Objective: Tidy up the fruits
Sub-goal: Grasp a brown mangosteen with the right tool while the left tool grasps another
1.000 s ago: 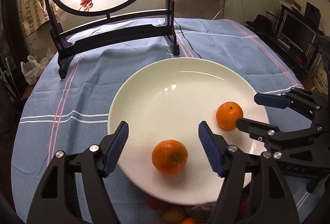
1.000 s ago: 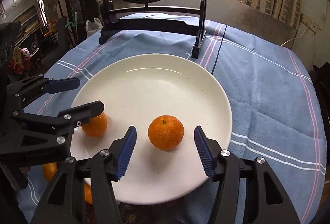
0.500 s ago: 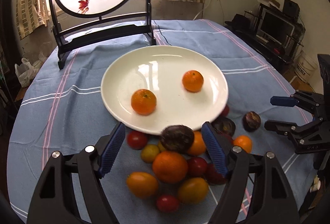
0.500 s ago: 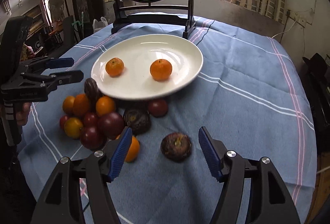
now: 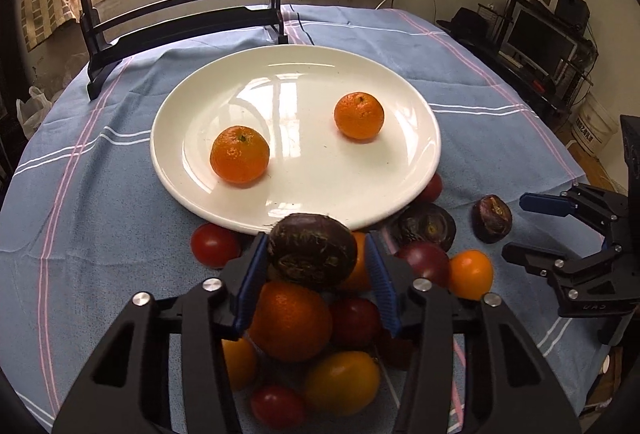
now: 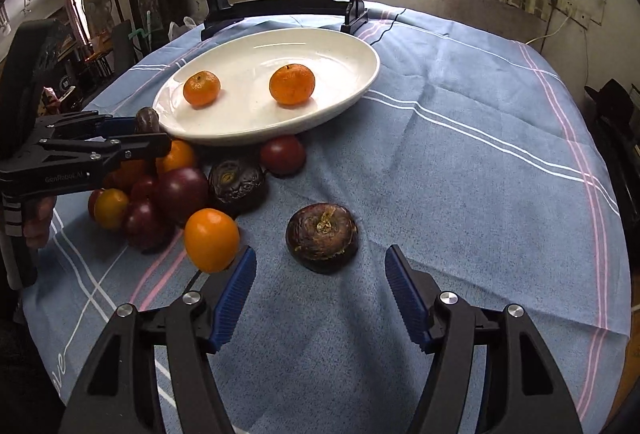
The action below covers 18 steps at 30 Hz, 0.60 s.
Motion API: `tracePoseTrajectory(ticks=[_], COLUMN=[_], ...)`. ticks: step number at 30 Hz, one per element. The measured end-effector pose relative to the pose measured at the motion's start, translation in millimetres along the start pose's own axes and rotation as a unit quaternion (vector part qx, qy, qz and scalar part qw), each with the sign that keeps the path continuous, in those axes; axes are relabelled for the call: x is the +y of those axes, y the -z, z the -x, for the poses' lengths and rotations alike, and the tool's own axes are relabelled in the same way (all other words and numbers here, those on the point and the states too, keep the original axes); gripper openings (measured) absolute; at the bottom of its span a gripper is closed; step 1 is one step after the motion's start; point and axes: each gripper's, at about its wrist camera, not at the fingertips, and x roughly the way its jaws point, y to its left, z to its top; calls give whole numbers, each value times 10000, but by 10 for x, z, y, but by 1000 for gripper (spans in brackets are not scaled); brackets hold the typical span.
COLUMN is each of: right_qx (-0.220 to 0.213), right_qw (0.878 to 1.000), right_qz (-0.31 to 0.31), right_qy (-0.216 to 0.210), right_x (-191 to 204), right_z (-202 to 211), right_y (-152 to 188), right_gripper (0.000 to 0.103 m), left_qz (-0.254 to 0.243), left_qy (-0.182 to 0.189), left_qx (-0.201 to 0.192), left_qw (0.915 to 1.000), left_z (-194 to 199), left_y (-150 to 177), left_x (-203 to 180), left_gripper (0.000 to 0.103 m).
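left gripper (image 5: 313, 276) clamped (pads apparently touching), right gripper (image 6: 320, 292) spread wide

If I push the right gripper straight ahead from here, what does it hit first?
The right gripper is open and points at the dark brown fruit lying alone on the tablecloth; that comes first, between the fingers. The plate lies well beyond, though depth is unclear.

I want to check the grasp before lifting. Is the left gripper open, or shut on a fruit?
Shut on a fruit. The left gripper has both blue pads pressed against the sides of the dark wrinkled fruit, above the fruit pile.
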Motion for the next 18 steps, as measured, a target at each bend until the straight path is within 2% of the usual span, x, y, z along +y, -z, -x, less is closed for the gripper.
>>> tracePoseTrajectory(ticks=[5, 9, 12, 18], right_qx=[254, 254, 52, -224], right_qw=[9995, 9991, 9998, 9994], right_qz=[200, 298, 211, 253], right_qy=[53, 184, 41, 77], right_x=[45, 65, 38, 134], right_z=[-213, -238, -89, 166], right_y=[-93, -113, -110, -191], right_gripper=[68, 43, 42, 42], left_qz=[-32, 3, 79, 178], left_qy=[148, 190, 182, 78], left_qx=[-248, -425, -530, -719], left_qw=[9996, 9989, 9984, 9972], left_z=[143, 298, 413, 606], left_y=[13, 30, 46, 56], left_x=[39, 91, 153, 274], left_gripper=[41, 41, 41, 41])
